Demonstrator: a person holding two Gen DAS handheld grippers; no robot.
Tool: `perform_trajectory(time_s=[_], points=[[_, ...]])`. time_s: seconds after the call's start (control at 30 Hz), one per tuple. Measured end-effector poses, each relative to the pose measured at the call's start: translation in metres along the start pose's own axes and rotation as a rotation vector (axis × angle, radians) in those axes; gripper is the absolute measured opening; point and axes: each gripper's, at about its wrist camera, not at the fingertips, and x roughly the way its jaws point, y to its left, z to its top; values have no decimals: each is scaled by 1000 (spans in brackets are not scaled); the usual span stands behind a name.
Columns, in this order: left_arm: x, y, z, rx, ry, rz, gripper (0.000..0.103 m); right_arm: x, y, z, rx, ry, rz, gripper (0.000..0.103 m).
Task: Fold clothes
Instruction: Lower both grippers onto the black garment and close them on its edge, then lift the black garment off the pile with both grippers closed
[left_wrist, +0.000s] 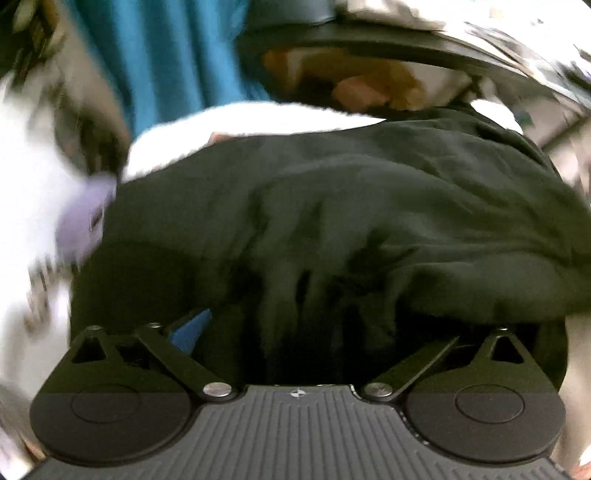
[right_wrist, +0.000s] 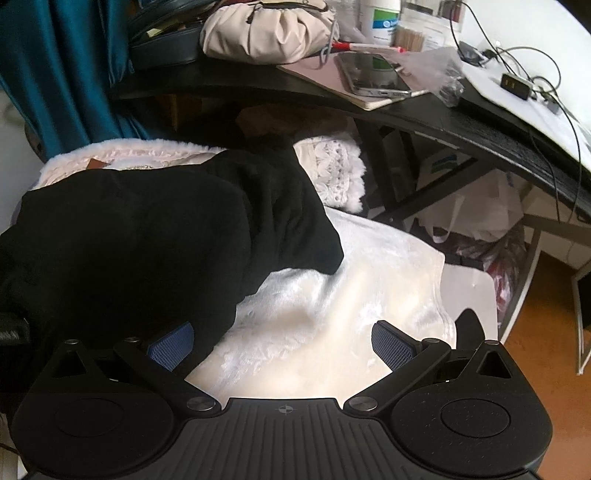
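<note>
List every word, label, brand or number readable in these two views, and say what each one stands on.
No text can be read in full.
White bottle on the desk: blue and green label, print too small to read.
Papers behind it: printed lines, too blurred.
Box under the desk: blue and green marking, no legible words.
Brown tag on the pink fleece: blank or unreadable.
Left wrist view: motion-blurred, no text.
</note>
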Motion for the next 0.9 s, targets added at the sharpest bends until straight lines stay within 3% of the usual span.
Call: perform_trajectory(time_s=[0.03,0.1,0.2,0.27,0.37,0.63,0.8,0.9], points=[[-1,-1,4,29,-10,8,94,0,0,0,-8,-7,-2,102],[-3,2,16,31,-13,-6,49,1,2,-1,-24,-12,-1,102],[-22,28,35,-148,-63,-90,25,2,4,-1,-24,0,18,102],[-39,36,43,-149,-138,-48,15,1,8,-1,-31,-2,25,102],[-64,47,54,-150,-251,14,12,0,21,-1,-77,-15,25,102],[-134,105,66,-351,-439,91,10,2,49,4,-116,-25,68,102],[-182,128,69,-404,-526,123,10,-1,73,15,-136,-42,157,102],[-208,131,67,-380,-574,153,10,-4,90,20,-137,-43,245,102]])
